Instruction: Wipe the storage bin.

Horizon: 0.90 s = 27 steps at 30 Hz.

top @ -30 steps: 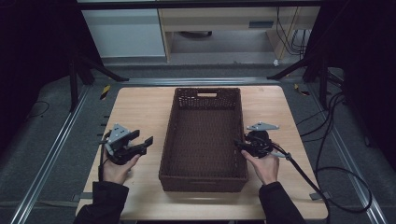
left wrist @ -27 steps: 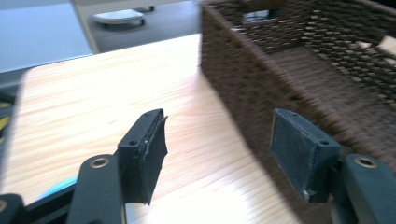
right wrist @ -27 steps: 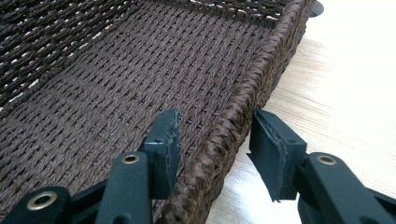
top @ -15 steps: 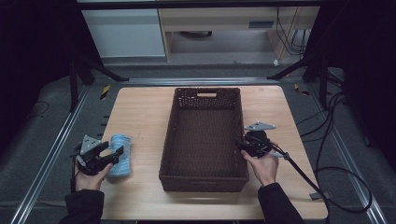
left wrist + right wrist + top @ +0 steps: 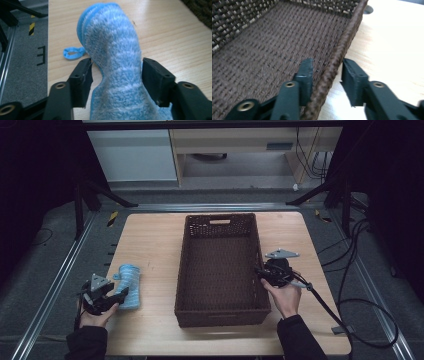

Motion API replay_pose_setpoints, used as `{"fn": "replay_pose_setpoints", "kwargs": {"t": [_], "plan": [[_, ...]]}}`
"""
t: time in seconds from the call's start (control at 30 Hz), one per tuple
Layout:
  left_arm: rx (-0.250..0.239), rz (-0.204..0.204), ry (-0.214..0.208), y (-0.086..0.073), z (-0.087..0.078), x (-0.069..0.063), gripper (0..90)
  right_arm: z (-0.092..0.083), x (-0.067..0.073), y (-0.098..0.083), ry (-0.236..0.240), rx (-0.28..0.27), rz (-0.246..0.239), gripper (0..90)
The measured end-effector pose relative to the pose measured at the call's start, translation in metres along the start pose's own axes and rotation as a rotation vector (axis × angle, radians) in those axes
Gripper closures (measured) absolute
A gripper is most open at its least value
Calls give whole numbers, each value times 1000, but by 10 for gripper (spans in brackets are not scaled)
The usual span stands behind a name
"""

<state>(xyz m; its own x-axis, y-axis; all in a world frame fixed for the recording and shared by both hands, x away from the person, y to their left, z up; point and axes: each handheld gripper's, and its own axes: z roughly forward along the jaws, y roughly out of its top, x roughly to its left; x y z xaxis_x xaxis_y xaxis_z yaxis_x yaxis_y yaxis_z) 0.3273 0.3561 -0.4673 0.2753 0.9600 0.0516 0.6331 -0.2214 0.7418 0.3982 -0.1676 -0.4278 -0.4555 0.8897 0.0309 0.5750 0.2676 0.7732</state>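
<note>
A fluffy light-blue sock lies flat near the wooden table's left edge. My left gripper sits low at the sock's near end. In the left gripper view the sock runs between the two pads. My left gripper has just been closing, and a sliver of wood shows beside the left pad, so it is open. A dark brown woven basket stands empty mid-table. My right gripper straddles its right rim, one jaw inside and one outside. My right gripper has just been opening and stands open.
The bare tabletop stretches between the sock and the basket. A metal rail runs along the table's left side over grey floor. A black cable trails from the right gripper across the table's right edge. A small blue loop lies beside the sock.
My left hand has drawn back from beside the basket to the table's left edge and dropped lower, which uncovers the blue sock. The right hand has stayed at the basket rim.
</note>
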Motion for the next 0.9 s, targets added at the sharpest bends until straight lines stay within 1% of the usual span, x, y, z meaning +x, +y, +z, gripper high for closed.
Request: {"fn": "replay_pose_setpoints", "kwargs": {"t": [0.07,0.1,0.17,0.3,0.37,0.47,0.6,0.7,0.73,0.77,0.83,0.9], "plan": [[14,-9,-21,-1,3,-1,474,-3,-2,2,9,-16,14,521],[23,-10,-28,-2,4,-1,491,-5,-2,2,11,-21,17,519],[43,-19,-43,-2,8,-2,554,-6,-3,2,13,-24,17,505],[59,-35,-53,-1,9,-2,637,-3,0,-1,10,8,-7,496],[65,-38,-54,0,9,-1,665,-2,-1,-1,9,11,-6,482],[51,-43,-63,2,6,-2,681,-2,-2,-1,10,13,-5,475],[6,-46,-78,10,0,-5,681,-2,-1,-2,-1,24,-3,487],[-22,-37,-93,19,-2,-11,681,-1,0,-3,-8,38,-10,500],[-33,-29,-96,23,-2,-13,682,-1,0,-3,-8,39,-8,506],[-34,-30,-104,25,-2,-14,682,-1,1,-4,-5,40,-5,523],[-45,-17,-106,31,-1,-17,682,-1,1,-4,-2,41,0,542],[-55,-10,-117,37,1,-20,682,-1,1,-3,6,48,12,559]]}}
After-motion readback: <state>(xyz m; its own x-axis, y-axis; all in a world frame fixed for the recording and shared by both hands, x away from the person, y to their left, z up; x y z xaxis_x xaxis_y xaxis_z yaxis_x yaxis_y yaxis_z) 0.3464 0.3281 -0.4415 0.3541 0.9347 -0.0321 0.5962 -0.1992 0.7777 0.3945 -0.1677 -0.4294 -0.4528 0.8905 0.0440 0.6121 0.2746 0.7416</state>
